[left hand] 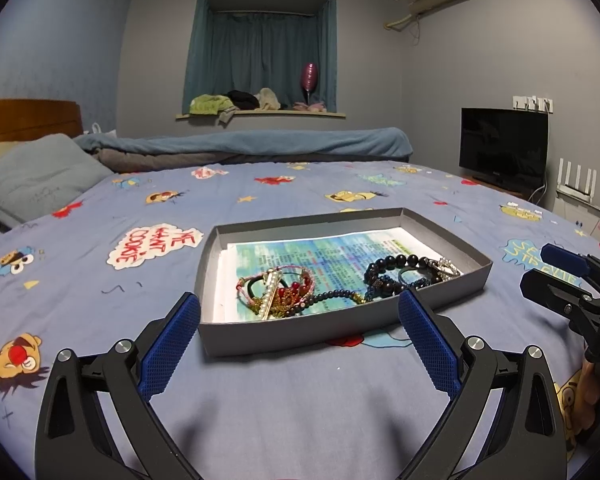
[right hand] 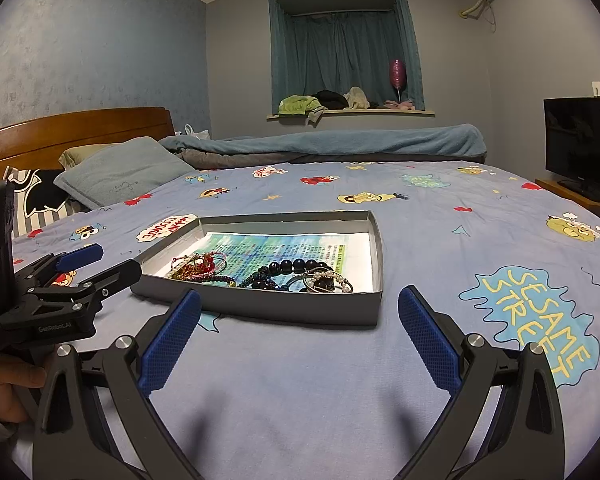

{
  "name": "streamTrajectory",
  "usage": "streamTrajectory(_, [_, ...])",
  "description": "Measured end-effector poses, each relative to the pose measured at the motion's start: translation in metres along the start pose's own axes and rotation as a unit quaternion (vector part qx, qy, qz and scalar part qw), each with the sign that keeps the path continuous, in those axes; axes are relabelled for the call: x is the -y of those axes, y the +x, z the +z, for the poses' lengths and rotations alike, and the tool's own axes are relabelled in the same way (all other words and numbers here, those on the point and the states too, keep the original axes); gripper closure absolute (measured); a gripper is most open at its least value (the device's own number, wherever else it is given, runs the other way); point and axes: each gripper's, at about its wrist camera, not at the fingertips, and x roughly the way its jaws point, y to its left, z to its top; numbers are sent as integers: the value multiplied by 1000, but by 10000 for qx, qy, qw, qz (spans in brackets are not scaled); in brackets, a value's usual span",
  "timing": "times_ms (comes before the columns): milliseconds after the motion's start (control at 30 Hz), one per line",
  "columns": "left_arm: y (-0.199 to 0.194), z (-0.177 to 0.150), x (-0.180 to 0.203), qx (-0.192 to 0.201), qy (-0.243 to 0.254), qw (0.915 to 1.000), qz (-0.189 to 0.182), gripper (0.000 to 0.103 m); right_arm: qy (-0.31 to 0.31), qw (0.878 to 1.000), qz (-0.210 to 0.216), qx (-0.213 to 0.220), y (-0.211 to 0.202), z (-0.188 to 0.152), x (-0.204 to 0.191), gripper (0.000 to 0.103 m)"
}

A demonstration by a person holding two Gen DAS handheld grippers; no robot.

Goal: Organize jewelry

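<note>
Grey tray (left hand: 300,338) on bed (left hand: 300,408): tangled bracelets (left hand: 276,290) (beaded, corded). Left tongs (left hand: 300,344), right tongs (right hand: 300,340): spread wide, empty.

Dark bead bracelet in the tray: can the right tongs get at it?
Probably yes: the right tongs are open, the bracelet lies uncovered in the tray, with only its low wall between.

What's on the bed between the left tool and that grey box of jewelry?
Only bare bedsheet. In the left wrist view, nothing lies between the open left tool and the near wall of the grey box.
</note>
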Motion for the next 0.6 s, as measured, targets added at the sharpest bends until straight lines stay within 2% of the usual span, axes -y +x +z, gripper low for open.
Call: streamTrajectory(600, [0, 0, 0, -6, -10, 10000, -5, 5, 5, 10000, -6, -11, 2, 1, -1, 5])
